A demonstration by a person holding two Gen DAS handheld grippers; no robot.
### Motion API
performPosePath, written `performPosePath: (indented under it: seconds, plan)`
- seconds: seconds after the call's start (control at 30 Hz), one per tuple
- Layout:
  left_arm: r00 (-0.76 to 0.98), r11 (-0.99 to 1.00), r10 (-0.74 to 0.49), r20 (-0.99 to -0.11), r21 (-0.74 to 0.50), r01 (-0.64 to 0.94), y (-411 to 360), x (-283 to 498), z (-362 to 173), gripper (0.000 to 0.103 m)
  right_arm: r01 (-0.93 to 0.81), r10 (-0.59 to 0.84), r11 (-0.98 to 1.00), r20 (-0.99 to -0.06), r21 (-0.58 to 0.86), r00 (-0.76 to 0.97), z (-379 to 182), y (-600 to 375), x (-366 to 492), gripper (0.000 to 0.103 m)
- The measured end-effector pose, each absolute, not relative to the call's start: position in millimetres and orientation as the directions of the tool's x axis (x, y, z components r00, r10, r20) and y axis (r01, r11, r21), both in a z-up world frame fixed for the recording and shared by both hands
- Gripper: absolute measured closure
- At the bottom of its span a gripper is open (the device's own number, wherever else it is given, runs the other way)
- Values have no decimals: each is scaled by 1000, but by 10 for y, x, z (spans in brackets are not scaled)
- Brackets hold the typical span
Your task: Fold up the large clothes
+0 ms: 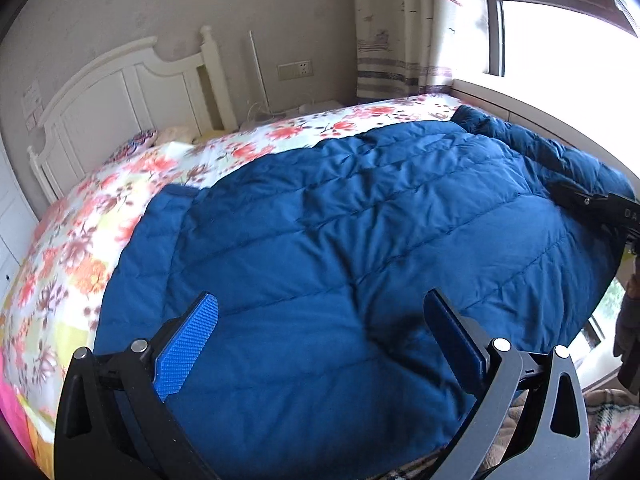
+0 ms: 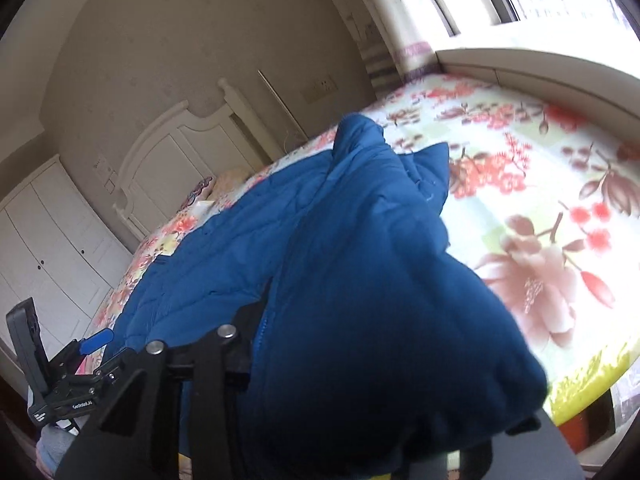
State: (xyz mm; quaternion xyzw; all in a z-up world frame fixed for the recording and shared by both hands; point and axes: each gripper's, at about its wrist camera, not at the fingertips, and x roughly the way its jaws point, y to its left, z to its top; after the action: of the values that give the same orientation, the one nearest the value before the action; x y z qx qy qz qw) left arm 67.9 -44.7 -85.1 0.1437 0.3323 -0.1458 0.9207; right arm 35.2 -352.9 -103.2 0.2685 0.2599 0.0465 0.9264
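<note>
Bed edge, left: the floral-print bedspread (image 1: 80, 216) lies bare in a broad band between the white panelled headboard (image 1: 108, 112) and the coat; a white wardrobe (image 2: 52, 240) stands past that side.
Coat: the large blue quilted down coat (image 1: 340, 240) is spread flat over the middle of the bed, its far edge reaching toward the window ledge (image 1: 540, 116); one part is lifted and bunched at the right side.
Left claw (image 1: 320, 336): hovers above the coat's near portion, blue-padded fingers (image 1: 188, 344) well apart, nothing between them.
Right claw (image 1: 600, 204): black, at the coat's right edge; in its own view bunched blue fabric drapes over it and hides the fingertips. Fabric sits in the jaws and appears clamped.
Bed, right: open floral bedspread runs from the lifted fold to the ledge and the yellow foot edge.
Room: beige wall, wall socket (image 1: 296, 70), patterned curtain (image 1: 404, 28) beside a bright window (image 1: 560, 32).
Near edge: a plaid cloth (image 1: 612, 420) below the coat's hem.
</note>
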Motion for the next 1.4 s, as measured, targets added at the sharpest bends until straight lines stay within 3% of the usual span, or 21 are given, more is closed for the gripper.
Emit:
performPosePath:
  seconds: [0.17,0.33,0.4,0.5,0.57,0.67,0.73,0.8,0.83,0.93,1.13,1.23,1.33,1.4]
  plan:
    - [699,889,-110,-706,244,386,-637,815,-1111,4,0,168,915,-381,403,909,-713,-3325,276,70]
    - [614,880,-232,-754,106,462,-333,810,-1005,4,-130,174,974,-250,183,952,-138,-2700,214,71]
    - [634,898,-344,-693,-44,439,137,765,-733,4,-198,198,980,-217,23,956,93,-2233,233,71]
    - [754,945,-327,-569,-190,266,1044,758,-293,4,-279,236,937,-207,-210,949,222,-1441,323,71]
    - [839,974,-200,-506,-194,115,1635,692,-20,4,-330,264,877,-225,-350,938,164,-903,407,71]
    - [871,986,-104,-481,-167,25,2116,570,175,4,-456,264,676,-387,-579,883,-319,23,544,68]
    - [873,988,-83,-480,-155,8,2234,482,198,4,-550,208,478,-520,-684,828,-919,506,576,60]
    - [868,987,-96,-487,-159,19,2257,454,154,4,-455,158,347,-427,-820,890,-1340,738,464,59]
    - [863,986,-114,-491,-163,38,2225,453,122,4,-428,143,325,-403,-844,904,-1408,765,437,59]
    - [840,981,-185,-510,-150,125,2017,565,64,4,-470,154,390,-447,-792,881,-1324,668,493,58]
    - [752,908,-295,-590,71,412,1009,1420,440,4,-443,149,369,-418,-817,896,-1351,754,352,57]
    - [710,866,-247,-660,178,467,564,1829,287,4,-443,158,373,-414,-815,896,-1331,759,310,57]
    - [683,858,-75,-727,301,415,394,2302,-256,4,-443,193,366,-399,-818,896,-1335,673,190,50]
    - [661,874,-117,-741,240,423,555,2451,-625,4,-526,277,357,-450,-772,849,-1208,578,79,40]
